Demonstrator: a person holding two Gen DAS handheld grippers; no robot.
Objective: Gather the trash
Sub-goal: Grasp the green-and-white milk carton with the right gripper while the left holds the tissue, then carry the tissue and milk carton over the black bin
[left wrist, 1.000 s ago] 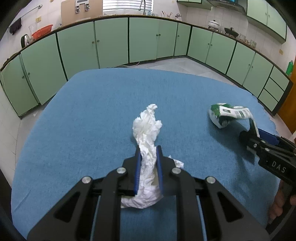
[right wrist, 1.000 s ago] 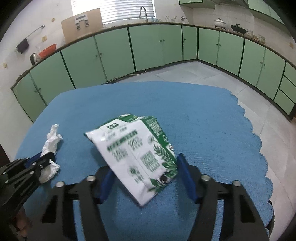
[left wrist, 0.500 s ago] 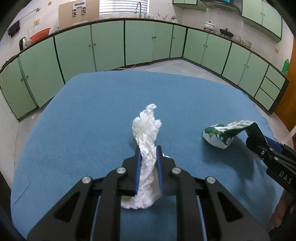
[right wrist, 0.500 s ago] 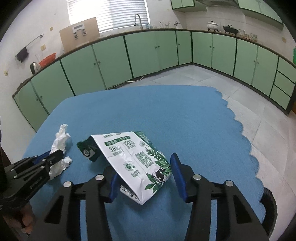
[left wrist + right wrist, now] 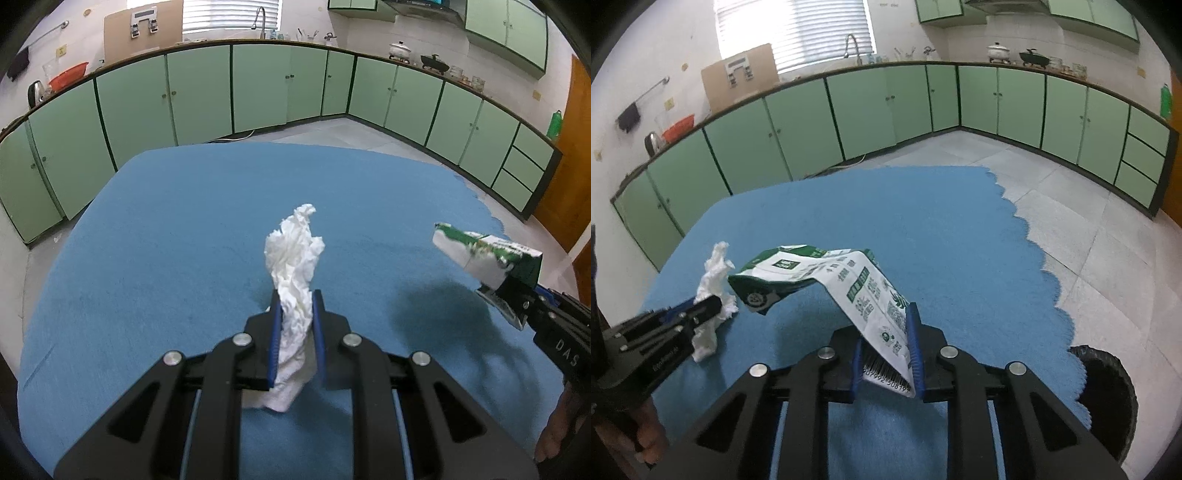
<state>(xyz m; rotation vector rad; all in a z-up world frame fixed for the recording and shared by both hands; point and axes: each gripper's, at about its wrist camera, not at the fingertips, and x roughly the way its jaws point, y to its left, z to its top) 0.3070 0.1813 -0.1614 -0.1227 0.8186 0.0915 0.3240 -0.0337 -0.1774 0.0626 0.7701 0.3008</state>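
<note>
The left gripper clamps a crumpled white paper tissue; the right gripper, jaws just closing, pinches a flattened green-and-white milk carton above the blue tablecloth. A black-lined bin stands beside the table.

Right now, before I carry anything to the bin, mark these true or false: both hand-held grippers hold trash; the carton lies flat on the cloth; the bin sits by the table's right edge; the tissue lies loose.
1. Both hold trash: true. The left hand-held gripper clamps the tissue; the right hand-held gripper clamps the carton.
2. Carton flat on the blue cloth: false, it is lifted.
3. Bin by the right edge: true.
4. Tissue loose: false, it is gripped.
</note>
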